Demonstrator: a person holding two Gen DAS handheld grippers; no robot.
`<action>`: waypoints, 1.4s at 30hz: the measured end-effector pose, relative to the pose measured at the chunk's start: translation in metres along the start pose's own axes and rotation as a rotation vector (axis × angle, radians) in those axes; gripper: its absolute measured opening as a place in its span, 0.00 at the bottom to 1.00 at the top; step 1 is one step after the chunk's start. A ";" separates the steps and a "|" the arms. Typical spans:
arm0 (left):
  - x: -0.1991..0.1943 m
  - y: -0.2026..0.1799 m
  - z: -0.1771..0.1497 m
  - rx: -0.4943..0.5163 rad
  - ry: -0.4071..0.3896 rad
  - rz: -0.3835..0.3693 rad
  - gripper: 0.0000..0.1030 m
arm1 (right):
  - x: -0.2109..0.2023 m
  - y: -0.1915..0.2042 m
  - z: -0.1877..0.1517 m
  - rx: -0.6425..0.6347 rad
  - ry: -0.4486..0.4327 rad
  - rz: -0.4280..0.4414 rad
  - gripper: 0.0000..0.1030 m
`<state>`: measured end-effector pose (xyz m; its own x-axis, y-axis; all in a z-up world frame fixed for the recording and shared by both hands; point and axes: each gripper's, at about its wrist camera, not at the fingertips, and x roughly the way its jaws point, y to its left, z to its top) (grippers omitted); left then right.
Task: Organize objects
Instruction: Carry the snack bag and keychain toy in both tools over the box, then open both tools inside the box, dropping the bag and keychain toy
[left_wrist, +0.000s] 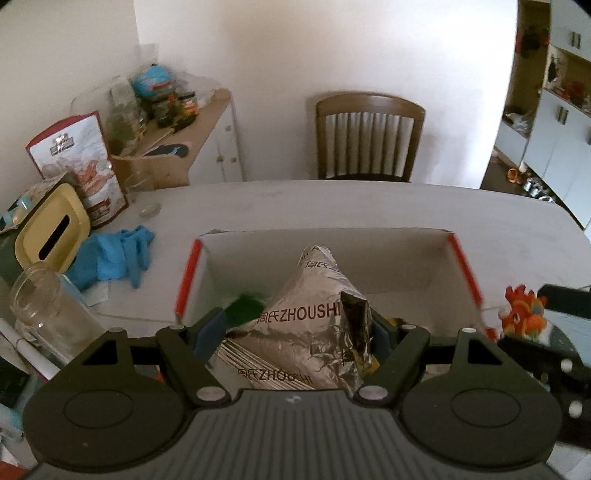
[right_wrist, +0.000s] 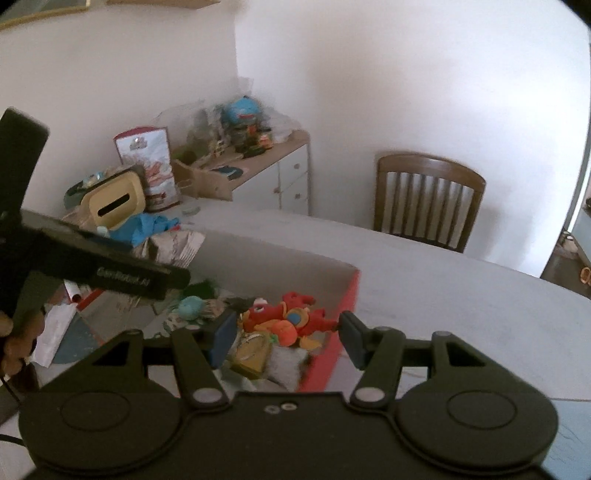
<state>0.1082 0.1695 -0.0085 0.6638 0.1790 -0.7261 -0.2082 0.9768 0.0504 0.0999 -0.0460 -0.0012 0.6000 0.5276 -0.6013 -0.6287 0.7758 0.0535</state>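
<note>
My left gripper (left_wrist: 295, 328) is shut on a crinkled silver foil snack bag (left_wrist: 299, 332) printed ZHOUSHI and holds it over the open white box with red edges (left_wrist: 388, 258). Something green (left_wrist: 245, 306) shows behind the bag. My right gripper (right_wrist: 288, 336) is open and empty above the box's right red edge (right_wrist: 349, 295). Inside the box lie a red and orange plush toy (right_wrist: 291, 317), a blue plush (right_wrist: 192, 306), and a gold packet (right_wrist: 253, 350). The left gripper's body (right_wrist: 110, 273) and the foil bag (right_wrist: 173, 247) show in the right wrist view.
Blue gloves (left_wrist: 114, 254), a yellow tissue box (left_wrist: 53, 229), a glass jar (left_wrist: 44, 306) and a red snack bag (left_wrist: 79, 162) sit at the table's left. A wooden chair (left_wrist: 369, 136) stands behind the table. A cluttered sideboard (left_wrist: 177, 125) is at the back left.
</note>
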 end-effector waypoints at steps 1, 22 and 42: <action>0.004 0.004 0.000 -0.004 0.002 0.004 0.77 | 0.004 0.005 0.000 -0.008 0.004 0.002 0.57; 0.089 0.009 -0.002 0.057 0.116 0.017 0.76 | 0.086 0.064 -0.012 -0.173 0.148 0.019 0.58; 0.067 0.014 -0.015 -0.003 0.085 -0.017 0.76 | 0.075 0.052 -0.016 -0.121 0.136 0.038 0.62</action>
<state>0.1389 0.1933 -0.0666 0.6039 0.1519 -0.7825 -0.2000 0.9792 0.0357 0.1041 0.0283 -0.0565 0.5072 0.4982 -0.7033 -0.7095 0.7046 -0.0125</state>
